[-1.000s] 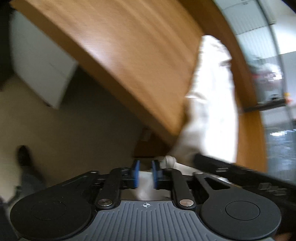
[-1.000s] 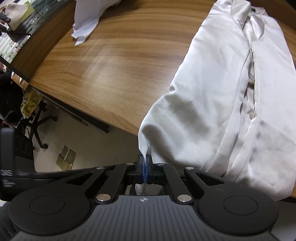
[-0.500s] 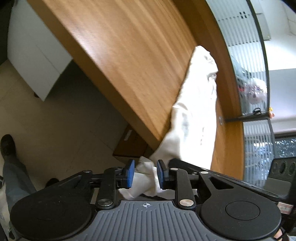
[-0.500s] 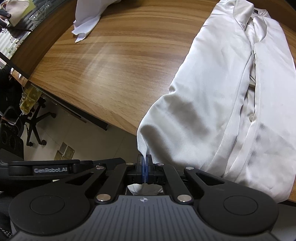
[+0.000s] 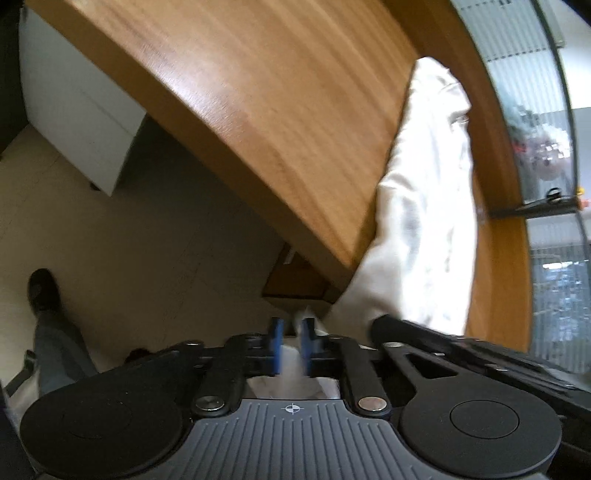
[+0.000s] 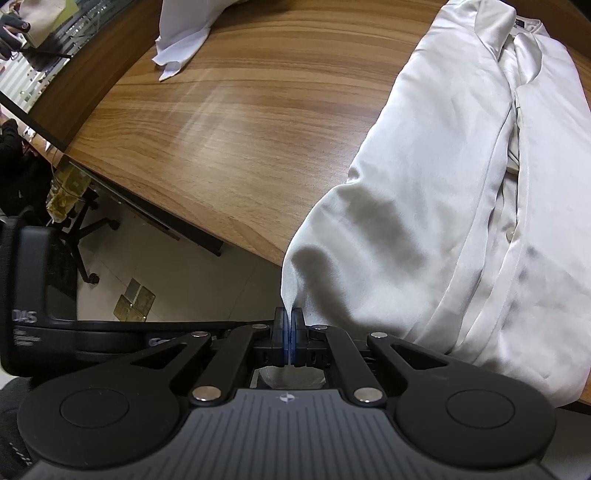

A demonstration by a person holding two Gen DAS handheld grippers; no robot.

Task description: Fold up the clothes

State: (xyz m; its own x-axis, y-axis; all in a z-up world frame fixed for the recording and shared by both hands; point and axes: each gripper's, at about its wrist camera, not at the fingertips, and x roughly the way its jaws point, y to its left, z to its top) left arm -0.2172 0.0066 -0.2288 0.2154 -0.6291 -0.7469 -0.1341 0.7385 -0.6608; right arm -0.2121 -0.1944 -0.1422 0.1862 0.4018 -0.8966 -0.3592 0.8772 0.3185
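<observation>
Satin cream shirt (image 6: 461, 206) draped over wood-grain table (image 6: 236, 122), right claw (image 6: 289, 334) pinching its hem, left claw (image 5: 290, 341) closing on cloth.

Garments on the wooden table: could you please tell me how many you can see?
2. The cream shirt lies on the right, its hem hanging over the near edge. A second white garment sits at the far left, cut off by the frame; others may be hidden.
</observation>
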